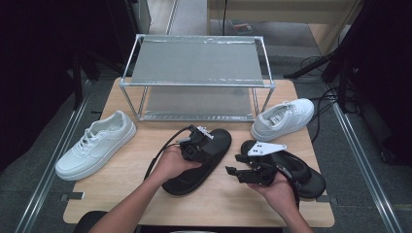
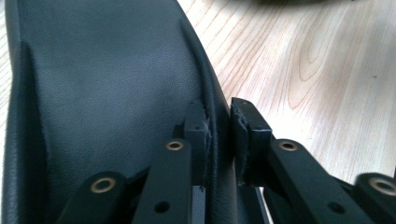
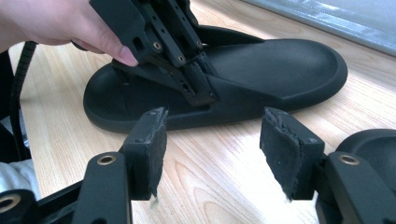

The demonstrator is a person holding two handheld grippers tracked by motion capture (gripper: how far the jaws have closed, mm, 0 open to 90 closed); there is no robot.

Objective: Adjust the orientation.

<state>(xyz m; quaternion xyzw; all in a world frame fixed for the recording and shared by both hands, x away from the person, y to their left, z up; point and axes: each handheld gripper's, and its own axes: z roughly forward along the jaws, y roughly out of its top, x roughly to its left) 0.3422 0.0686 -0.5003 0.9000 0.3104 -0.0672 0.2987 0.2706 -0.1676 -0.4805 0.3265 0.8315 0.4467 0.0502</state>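
Straddling sandal [image 2: 116, 84] rim, left tool [image 2: 219, 135]; contact unclear overhead.

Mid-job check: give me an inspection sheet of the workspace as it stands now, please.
Surface: wooden table, bare between the shoes.
Job's things: left black sandal under the left gripper; right black sandal by the right hand.
Clutter: two white sneakers; two-tier metal rack at the back.
Grippers: left gripper straddles the sandal's side wall, jaws close to it, grip not clear; right gripper open, holding nothing.
Cables: gripper cable loops over the table.
Surroundings: dark floor, loose cables at right.
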